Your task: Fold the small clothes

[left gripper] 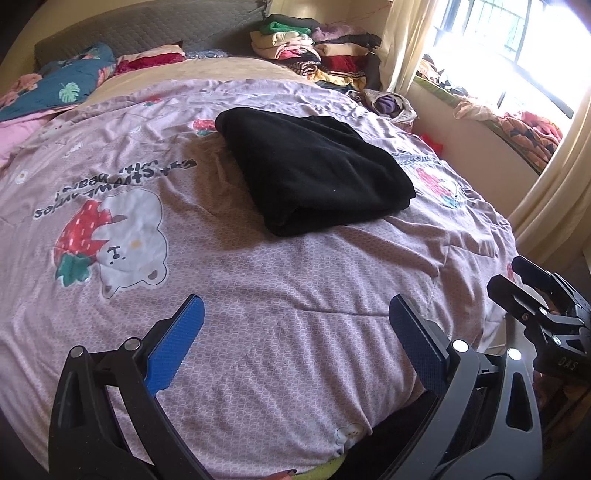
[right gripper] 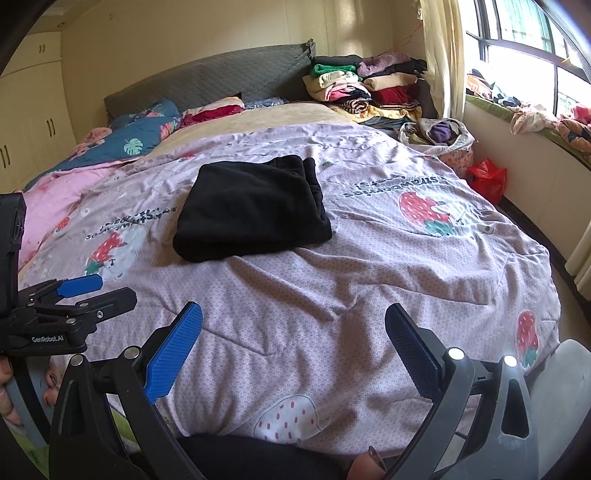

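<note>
Left wrist view is showing a black garment (left gripper: 314, 173) lying folded into a thick rectangle on the quilt (left gripper: 258, 288), around the middle of the bed and well ahead of both tools. Right wrist view is showing the same garment (right gripper: 255, 210) with its folded edge facing the camera. Nothing is touching it. The left tool (left gripper: 295, 332) is hovering over the near part of the quilt with its blue pads spread wide, gripping nothing. The right tool (right gripper: 293, 332) is hanging likewise, pads wide apart and holding nothing. Each tool is showing at the edge of the other's view. A stack of folded clothes (left gripper: 314, 48) is sitting at the far corner beside the headboard (left gripper: 147, 33), and a window (right gripper: 535, 48) is lighting the room from the right
</note>
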{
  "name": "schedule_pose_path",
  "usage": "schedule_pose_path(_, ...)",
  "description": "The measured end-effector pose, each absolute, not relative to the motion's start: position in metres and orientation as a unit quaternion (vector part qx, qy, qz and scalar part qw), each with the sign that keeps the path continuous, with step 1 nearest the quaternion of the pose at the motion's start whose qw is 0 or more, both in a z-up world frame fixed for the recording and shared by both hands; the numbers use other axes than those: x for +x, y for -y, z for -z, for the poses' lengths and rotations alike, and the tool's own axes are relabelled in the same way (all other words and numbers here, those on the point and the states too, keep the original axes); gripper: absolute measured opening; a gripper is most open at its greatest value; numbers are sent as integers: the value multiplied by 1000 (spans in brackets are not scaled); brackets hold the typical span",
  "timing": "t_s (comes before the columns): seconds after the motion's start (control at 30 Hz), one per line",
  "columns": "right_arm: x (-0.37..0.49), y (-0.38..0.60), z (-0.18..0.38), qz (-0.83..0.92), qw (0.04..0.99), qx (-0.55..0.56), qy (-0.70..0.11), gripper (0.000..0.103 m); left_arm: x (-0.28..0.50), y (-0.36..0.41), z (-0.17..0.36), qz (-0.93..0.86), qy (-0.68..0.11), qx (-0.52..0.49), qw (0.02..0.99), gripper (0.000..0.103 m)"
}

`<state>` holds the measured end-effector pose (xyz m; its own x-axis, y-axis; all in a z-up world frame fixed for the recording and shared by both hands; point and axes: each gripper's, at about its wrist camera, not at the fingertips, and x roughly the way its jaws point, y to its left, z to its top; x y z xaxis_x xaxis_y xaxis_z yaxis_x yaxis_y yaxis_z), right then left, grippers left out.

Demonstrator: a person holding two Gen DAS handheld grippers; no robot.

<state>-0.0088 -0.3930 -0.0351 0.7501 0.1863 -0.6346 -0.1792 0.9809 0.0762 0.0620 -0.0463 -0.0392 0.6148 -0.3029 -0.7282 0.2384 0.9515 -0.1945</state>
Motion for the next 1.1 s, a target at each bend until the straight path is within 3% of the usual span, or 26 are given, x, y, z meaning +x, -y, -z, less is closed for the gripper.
schedule_pose_path(1.1,-9,392,34,-97,936,-4,-339,99,62,44,37,147,-411,-41,899,94)
